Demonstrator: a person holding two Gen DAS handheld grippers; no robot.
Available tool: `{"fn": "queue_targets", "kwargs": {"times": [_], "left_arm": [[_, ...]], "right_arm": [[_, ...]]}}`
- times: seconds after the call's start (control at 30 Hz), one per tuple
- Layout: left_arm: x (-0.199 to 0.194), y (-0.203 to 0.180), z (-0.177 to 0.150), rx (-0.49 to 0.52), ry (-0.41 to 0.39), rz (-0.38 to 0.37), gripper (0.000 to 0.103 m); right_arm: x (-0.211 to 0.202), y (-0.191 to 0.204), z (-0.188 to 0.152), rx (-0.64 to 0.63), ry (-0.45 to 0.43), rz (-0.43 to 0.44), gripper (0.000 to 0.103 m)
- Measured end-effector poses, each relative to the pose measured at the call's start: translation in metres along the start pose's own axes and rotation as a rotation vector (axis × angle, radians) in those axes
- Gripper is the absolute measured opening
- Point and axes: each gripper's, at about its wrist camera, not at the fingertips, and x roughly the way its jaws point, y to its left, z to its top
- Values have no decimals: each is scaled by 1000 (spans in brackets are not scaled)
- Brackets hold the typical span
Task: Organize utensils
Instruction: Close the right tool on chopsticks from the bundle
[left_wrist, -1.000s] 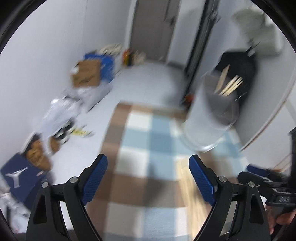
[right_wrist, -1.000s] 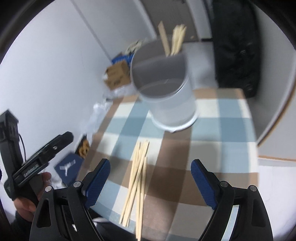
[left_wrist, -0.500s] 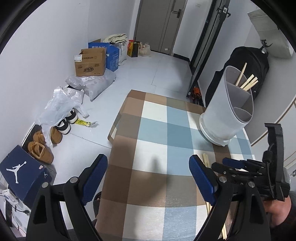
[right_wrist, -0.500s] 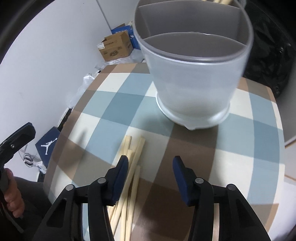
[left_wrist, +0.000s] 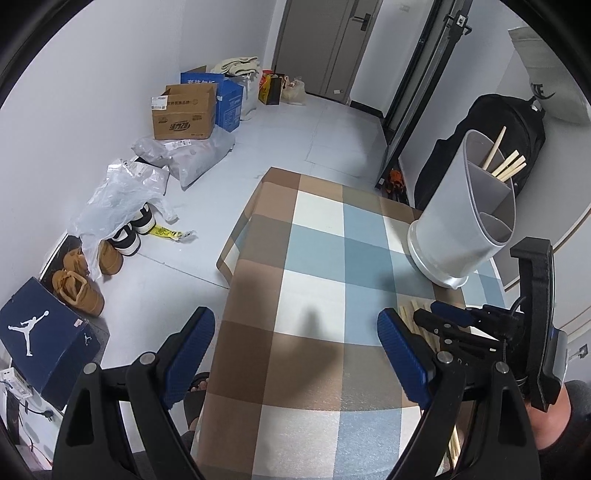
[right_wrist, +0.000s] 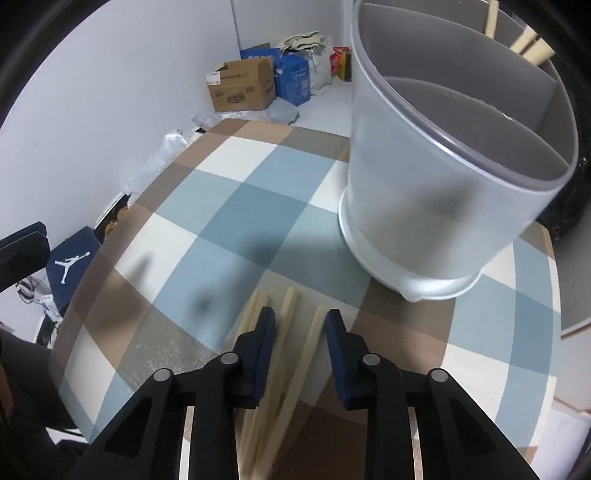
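Right now the right gripper (right_wrist: 300, 323) straddles the loose pale wooden chopsticks (right_wrist: 286, 314) on the checked blue-brown-white tablecloth (right_wrist: 221, 206), jaws closing, two sticks between them, not yet pinched. Sticks run lengthwise away from it toward the frosted grey divided utensil holder (right_wrist: 436, 206). Left gripper (left_wrist: 295, 339) is spread, empty, farther off. Only the left wrist view shows sticks already in the holder's far compartment clearly.

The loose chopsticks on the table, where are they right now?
In the right wrist view the loose chopsticks lie on the checkered tablecloth, just in front of the grey utensil holder, with two between the closing right gripper.
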Motion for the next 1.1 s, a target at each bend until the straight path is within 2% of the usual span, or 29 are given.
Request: {"fn": "queue_targets", "kwargs": {"times": [0.1, 0.27, 0.3, 0.33, 0.8, 1.03, 1.1], "left_arm": [[1, 3, 0, -13, 6, -1, 87], [3, 4, 1, -18, 4, 2, 87], [3, 4, 2, -16, 2, 4, 87], [3, 3, 2, -13, 3, 7, 87], [6, -2, 1, 7, 9, 29, 87], [7, -4, 0, 15, 10, 31, 87], [7, -5, 1, 14, 11, 32, 87]], "right_arm": [[0, -3, 1, 34, 1, 26, 15], [1, -11, 2, 102, 6, 74, 9], [0, -11, 3, 110, 3, 81, 2], [-1, -11, 3, 113, 0, 85, 0], [-8, -26, 0, 189, 21, 100, 0], [-13, -21, -1, 172, 28, 143, 0], [-8, -16, 0, 142, 42, 131, 0]]}}
